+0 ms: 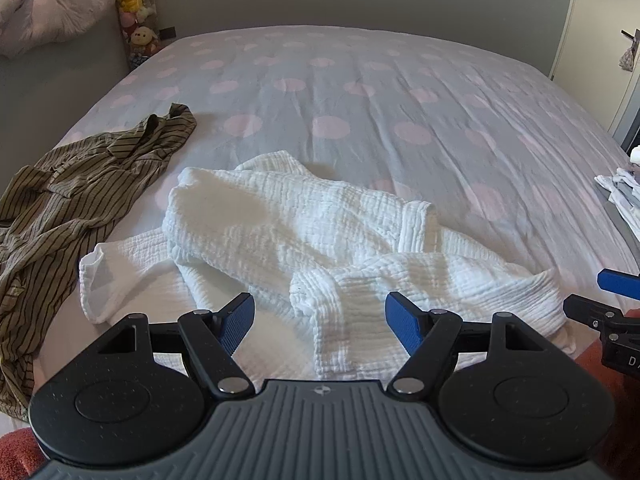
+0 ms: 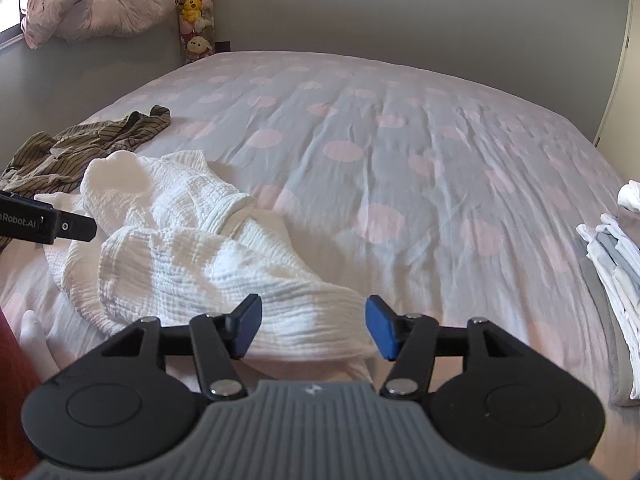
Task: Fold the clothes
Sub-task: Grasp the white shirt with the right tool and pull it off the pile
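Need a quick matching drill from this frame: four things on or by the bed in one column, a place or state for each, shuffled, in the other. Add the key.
Things:
1. white garment
2. striped shirt
3. folded pile
4. plush toys

Places or states:
A. stacked neatly at the bed's right edge
B. hanging in the far corner by the wall
C. crumpled at the near edge, in front of both grippers
D. olive, rumpled at the bed's left side

Pairs: 1-C, 2-D, 3-A, 4-B
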Available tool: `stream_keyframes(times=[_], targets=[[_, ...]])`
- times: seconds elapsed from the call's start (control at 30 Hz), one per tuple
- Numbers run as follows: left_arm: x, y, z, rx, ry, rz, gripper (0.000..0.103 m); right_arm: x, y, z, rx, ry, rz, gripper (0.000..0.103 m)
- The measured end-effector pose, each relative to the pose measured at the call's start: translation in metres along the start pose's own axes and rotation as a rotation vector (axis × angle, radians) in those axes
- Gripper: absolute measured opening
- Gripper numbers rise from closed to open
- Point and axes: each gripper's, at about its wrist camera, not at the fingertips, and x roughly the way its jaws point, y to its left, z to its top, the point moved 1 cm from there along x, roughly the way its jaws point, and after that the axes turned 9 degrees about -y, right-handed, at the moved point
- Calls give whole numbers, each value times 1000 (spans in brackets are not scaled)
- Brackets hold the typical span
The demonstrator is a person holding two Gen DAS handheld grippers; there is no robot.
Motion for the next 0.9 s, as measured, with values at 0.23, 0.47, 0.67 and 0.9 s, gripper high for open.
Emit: stream_keyframes(times=[0.23,0.47,0.67,0.9], targets=[[-3,-14,-2,20,-21,-46,71,-3,4,-8,-15,-68,33,85],[4,-10,-1,23,-17,-26,71,12,24,-2,-101,-87,89,93],[23,-1,-2,5,15,3,71,39,42,9,-118,-59,152,96],[58,4,-3,-1,78,42,71,86,58,10,-143,15,180,96]])
